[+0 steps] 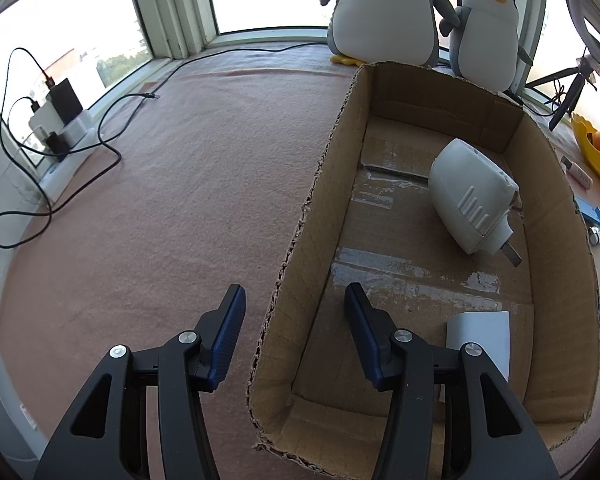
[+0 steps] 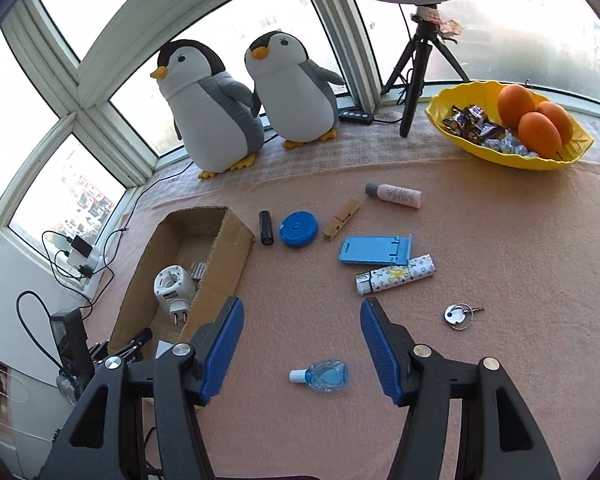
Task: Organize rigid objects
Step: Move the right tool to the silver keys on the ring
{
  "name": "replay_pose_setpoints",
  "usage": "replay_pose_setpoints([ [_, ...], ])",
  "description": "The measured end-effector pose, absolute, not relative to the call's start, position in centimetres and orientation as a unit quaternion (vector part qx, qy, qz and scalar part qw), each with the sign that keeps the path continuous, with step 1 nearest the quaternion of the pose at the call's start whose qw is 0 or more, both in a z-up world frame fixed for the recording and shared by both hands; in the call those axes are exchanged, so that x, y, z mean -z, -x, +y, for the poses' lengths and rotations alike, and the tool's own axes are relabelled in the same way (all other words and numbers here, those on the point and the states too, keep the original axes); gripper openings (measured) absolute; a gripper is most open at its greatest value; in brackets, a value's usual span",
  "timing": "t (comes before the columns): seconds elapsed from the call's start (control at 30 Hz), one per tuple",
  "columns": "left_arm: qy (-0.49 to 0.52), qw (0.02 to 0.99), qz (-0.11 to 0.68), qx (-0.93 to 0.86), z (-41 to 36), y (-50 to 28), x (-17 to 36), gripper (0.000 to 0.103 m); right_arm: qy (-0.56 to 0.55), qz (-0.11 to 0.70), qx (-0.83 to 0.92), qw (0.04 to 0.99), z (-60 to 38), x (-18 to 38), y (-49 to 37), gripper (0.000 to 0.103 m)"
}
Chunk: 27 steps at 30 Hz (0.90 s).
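Note:
A cardboard box (image 1: 328, 168) (image 2: 236, 240) lies open on the pink cloth. Inside it are a white plug adapter (image 1: 472, 200) (image 2: 174, 288) and a white flat block (image 1: 482, 336). My left gripper (image 1: 296, 332) is open and empty, straddling the box's left wall. My right gripper (image 2: 300, 344) is open and empty above a small blue bottle (image 2: 324, 376). Beyond it lie a patterned lighter (image 2: 396, 276), a blue phone stand (image 2: 374, 250), a key (image 2: 460, 314), a blue round cap (image 2: 299, 229), a black battery (image 2: 265, 227), a wooden clothespin (image 2: 341, 220) and a pink bottle (image 2: 396, 195).
Two plush penguins (image 2: 216, 120) stand by the window. A yellow bowl (image 2: 452, 120) holds oranges and sweets at the back right. A black tripod (image 2: 416, 76) stands behind it. A power strip with chargers and cables (image 1: 60, 128) lies at the left edge.

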<state>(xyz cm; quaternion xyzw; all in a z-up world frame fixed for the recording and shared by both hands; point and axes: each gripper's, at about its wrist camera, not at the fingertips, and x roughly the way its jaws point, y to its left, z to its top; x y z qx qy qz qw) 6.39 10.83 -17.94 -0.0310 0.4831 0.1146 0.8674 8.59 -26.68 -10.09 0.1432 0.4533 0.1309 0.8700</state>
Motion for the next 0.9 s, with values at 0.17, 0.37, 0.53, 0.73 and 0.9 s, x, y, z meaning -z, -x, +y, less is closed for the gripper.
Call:
replay_pose_setpoints([
  [0.17, 0.030, 0.868, 0.482, -0.115, 10.8, -6.4, 17.9, 0.051, -0.189, 0.473, -0.080, 0.857, -31.7, 12.3, -8.8, 0.057],
  [0.37, 0.030, 0.868, 0.482, -0.115, 10.8, -6.4, 17.9, 0.051, -0.234, 0.497, -0.054, 0.834, -34.6, 15.3, -9.8, 0.048],
  [0.53, 0.031, 0.868, 0.482, -0.115, 10.8, -6.4, 17.9, 0.051, -0.261, 0.514, -0.037, 0.816, -35.8, 17.4, -11.1, 0.042],
  [0.73, 0.031, 0.868, 0.482, -0.115, 10.8, -6.4, 17.9, 0.051, -0.280, 0.525, -0.025, 0.803, -36.5, 18.8, -12.1, 0.038],
  [0.9, 0.031, 0.868, 0.482, -0.115, 10.7, -6.4, 17.9, 0.051, -0.295, 0.530, -0.030, 0.794, -36.8, 19.6, -12.4, 0.038],
])
